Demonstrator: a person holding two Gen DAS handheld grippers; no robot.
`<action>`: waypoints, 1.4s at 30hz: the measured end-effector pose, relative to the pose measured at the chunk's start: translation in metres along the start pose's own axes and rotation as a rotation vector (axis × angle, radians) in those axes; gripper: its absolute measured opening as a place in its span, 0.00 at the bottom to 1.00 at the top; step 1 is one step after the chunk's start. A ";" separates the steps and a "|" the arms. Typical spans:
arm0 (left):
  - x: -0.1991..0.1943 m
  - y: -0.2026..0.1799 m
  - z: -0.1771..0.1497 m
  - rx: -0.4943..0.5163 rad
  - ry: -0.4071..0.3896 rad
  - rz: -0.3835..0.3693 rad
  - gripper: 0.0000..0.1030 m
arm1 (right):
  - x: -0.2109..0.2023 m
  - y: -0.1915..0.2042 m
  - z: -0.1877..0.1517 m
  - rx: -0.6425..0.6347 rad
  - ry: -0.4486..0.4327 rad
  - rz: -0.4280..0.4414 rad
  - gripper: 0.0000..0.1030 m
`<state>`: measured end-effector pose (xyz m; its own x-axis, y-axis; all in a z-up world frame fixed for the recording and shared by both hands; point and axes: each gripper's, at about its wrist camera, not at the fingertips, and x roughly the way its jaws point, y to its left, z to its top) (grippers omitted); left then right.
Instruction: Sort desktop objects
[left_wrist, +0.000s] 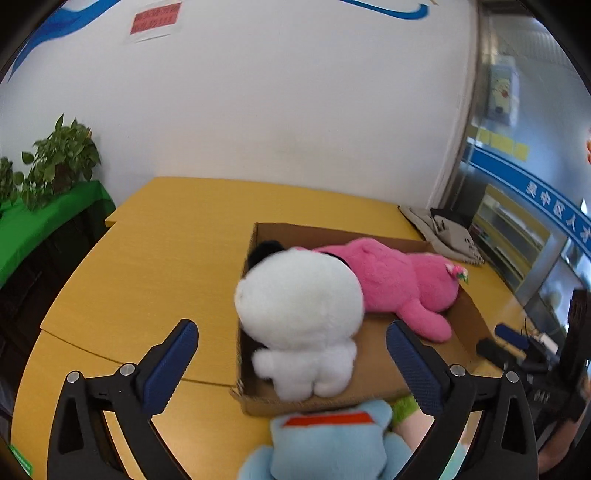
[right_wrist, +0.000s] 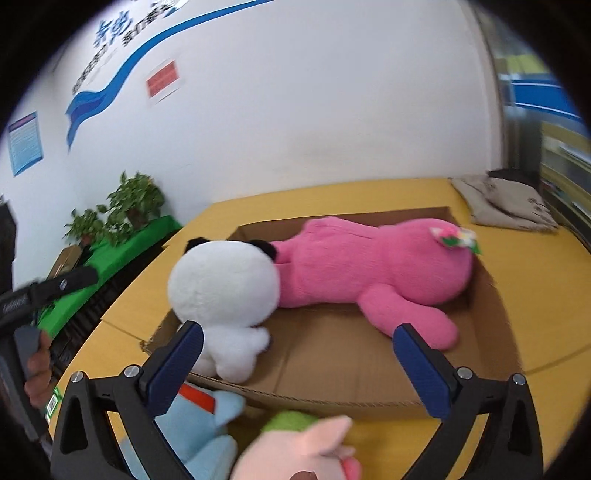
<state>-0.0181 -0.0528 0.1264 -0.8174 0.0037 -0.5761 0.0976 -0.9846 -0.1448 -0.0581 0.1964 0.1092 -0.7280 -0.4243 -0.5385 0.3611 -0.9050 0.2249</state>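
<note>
Left wrist view: left gripper (left_wrist: 291, 363) is hanging spread wide, grasping nothing, above blue plush (left_wrist: 325, 443) | white plush (left_wrist: 299, 325) and pink plush (left_wrist: 399, 284) are lying inside cardboard box (left_wrist: 469, 314) on yellow table (left_wrist: 147, 266) | right gripper (right_wrist: 297, 363) is likewise standing released over box, pale pink plush (right_wrist: 295, 450) below it.

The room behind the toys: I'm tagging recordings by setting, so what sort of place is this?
Probably an office or public service hall, not a home: a printed notice and blue wave graphic mark the white wall, a blue Chinese-lettered sign band runs along glass partitions, and potted plants sit beside the table.
</note>
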 end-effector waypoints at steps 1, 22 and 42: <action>-0.002 -0.010 -0.007 0.027 0.003 -0.007 1.00 | -0.006 -0.006 -0.003 -0.001 -0.004 -0.025 1.00; -0.027 -0.069 -0.052 0.105 0.063 -0.012 1.00 | -0.081 -0.031 -0.050 -0.069 -0.027 -0.203 1.00; -0.028 -0.056 -0.065 0.090 0.095 -0.061 1.00 | -0.090 -0.020 -0.055 -0.057 0.012 -0.219 1.00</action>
<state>0.0359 0.0136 0.0983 -0.7622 0.0759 -0.6429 -0.0048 -0.9937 -0.1117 0.0324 0.2539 0.1082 -0.7856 -0.2175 -0.5792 0.2283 -0.9720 0.0553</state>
